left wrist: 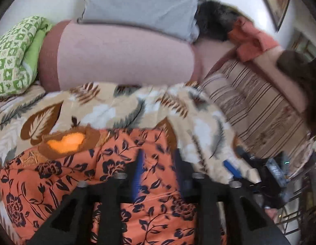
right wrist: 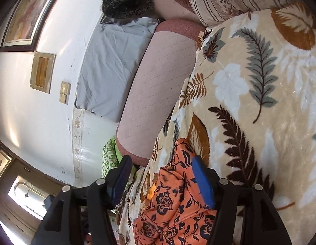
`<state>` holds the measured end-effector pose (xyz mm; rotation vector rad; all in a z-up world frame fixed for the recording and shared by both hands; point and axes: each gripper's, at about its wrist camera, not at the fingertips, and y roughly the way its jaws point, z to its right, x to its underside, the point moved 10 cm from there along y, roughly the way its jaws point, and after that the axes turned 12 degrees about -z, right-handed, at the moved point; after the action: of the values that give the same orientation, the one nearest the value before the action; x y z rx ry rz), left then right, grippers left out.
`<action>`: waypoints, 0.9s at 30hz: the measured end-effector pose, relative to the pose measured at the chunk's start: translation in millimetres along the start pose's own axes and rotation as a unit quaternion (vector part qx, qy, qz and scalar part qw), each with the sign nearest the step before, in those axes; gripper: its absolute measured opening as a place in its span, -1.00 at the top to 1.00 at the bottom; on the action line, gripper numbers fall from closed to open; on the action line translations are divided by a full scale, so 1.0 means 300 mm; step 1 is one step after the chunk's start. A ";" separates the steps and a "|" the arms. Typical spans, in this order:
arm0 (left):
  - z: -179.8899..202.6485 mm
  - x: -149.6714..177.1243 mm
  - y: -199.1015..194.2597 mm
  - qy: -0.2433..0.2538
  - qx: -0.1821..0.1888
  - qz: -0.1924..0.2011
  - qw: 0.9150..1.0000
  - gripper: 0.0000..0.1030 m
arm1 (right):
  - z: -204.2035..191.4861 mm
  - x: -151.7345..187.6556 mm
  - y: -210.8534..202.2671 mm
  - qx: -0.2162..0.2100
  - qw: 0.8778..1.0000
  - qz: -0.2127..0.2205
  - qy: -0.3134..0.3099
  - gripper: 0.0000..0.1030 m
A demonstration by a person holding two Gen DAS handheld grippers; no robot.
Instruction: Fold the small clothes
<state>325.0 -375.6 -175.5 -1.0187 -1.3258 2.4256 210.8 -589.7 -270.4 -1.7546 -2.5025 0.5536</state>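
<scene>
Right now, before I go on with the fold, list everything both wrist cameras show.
floral garment: 1, orange with dark flowers, bunched on the blanket
leaf-print blanket: 1, cream with brown and grey leaves, under the garment
bolster: 1, pink, behind the blanket
grey pillow: 1, against the wall
green patterned quilt: 1, folded, beside the bolster
striped cushion: 1, beige and brown
framed picture: 1, on the white wall
left gripper: black, blue pads, open over the garment
right gripper: black, blue pads, open
</scene>
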 end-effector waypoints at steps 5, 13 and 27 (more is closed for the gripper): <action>-0.182 0.015 -0.200 -0.034 -0.045 0.065 0.996 -0.20 | -0.010 0.059 0.098 -0.004 0.998 -0.062 -0.007 -0.26; -0.689 0.395 -0.248 -0.199 -0.160 0.064 0.965 -0.20 | -0.010 0.205 0.396 -0.019 0.986 -0.164 0.009 -0.26; -1.015 0.654 -0.101 -0.304 -0.215 0.002 0.928 -0.22 | 0.067 0.215 0.690 0.123 0.979 -0.158 -0.040 0.39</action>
<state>372.9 -63.2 -355.0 -0.3146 -2.1164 2.6209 370.0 -474.1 -363.9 -1.2420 -2.5588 0.8761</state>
